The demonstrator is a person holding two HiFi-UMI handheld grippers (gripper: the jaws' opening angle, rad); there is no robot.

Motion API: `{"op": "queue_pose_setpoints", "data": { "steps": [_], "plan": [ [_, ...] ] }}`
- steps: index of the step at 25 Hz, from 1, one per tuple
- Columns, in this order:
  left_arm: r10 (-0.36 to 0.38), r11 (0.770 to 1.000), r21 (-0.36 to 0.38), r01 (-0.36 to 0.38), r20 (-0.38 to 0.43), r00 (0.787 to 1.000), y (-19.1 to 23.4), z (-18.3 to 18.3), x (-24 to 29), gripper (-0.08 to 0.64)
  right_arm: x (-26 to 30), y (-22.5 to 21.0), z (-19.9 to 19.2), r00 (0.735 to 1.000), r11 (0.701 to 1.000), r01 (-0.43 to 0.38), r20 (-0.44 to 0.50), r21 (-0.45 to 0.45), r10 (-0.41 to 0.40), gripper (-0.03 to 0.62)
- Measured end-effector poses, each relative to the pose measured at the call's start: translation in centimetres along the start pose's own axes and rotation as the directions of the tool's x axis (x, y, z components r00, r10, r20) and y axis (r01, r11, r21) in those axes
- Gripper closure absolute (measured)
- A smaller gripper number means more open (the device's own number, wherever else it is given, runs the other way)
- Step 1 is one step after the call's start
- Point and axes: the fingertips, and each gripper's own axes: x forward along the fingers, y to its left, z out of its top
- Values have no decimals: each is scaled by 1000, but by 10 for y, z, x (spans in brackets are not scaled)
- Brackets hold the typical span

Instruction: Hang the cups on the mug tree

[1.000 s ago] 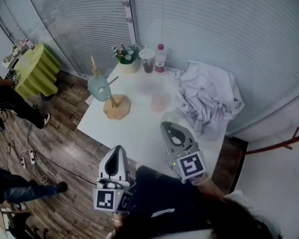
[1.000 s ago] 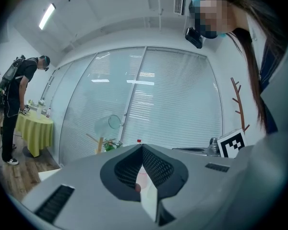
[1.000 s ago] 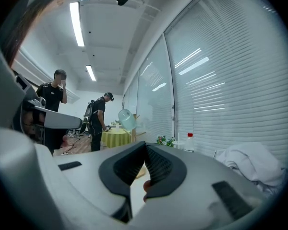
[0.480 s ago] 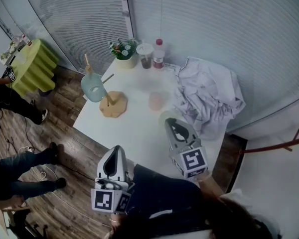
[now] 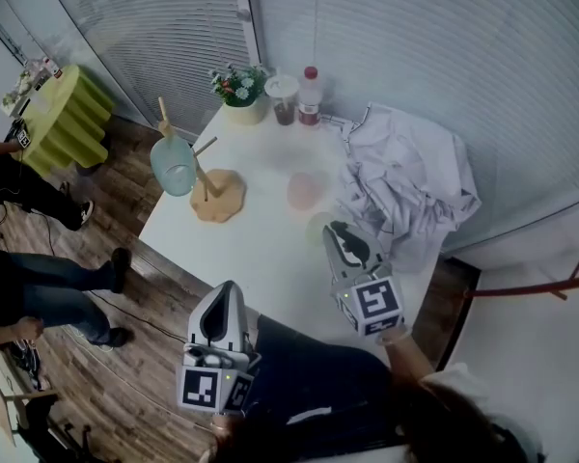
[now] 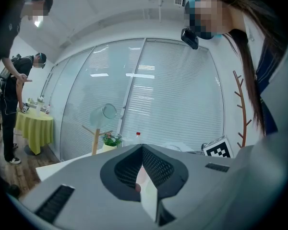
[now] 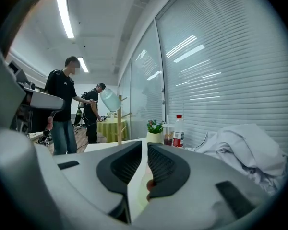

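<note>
The wooden mug tree (image 5: 206, 174) stands at the white table's (image 5: 256, 249) left edge, and a light blue cup (image 5: 174, 165) hangs on one of its pegs. A pink cup (image 5: 304, 191) sits mid-table. A pale green cup (image 5: 317, 226) is just left of my right gripper's (image 5: 336, 227) tip. That gripper's (image 7: 145, 143) jaws have just been opening; a narrow gap shows and nothing is pressed between them. My left gripper (image 5: 227, 286) hovers off the table's near edge, its (image 6: 142, 145) jaws meeting at the tip. The tree (image 7: 119, 123) and blue cup (image 7: 110, 99) also show far left in the right gripper view.
A crumpled white cloth (image 5: 405, 186) covers the table's right side. A flower pot (image 5: 239, 93), a lidded drink cup (image 5: 284, 99) and a red-capped bottle (image 5: 310, 97) line the back edge by the blinds. People stand on the wooden floor at left, near a yellow-green table (image 5: 66, 123).
My right gripper has moved forward and down over the table, close beside the pale green cup, and its jaws have parted slightly. The left gripper has stayed put. People at left have walked.
</note>
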Motion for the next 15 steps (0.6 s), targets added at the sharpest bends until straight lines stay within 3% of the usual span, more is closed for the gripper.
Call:
{"op": "queue_pose_setpoints", "data": {
  "steps": [4,6,8,12,15],
  "plan": [
    [14,1000,14,-13,-50,999,1,-10,-3,563,5,-3,-6,1000,1000,-7,-12,-4,7,551],
    [16,1000,10,-15,-45,999,1,-9,-2,563,9,-3,-8,1000,1000,-19,-16,-4,19,506],
    [12,1000,0,-12,-23,1000,-1,-5,0,563,12,-3,-13,999,1000,-26,-32,-6,26,502],
    [27,999,19,-26,-63,998,2,-14,-2,563,17,-4,-23,998,999,-39,-59,-16,38,448],
    [27,999,22,-25,-70,997,1,-14,-2,563,21,-5,-28,997,999,-44,-71,-22,42,443]
  ]
}}
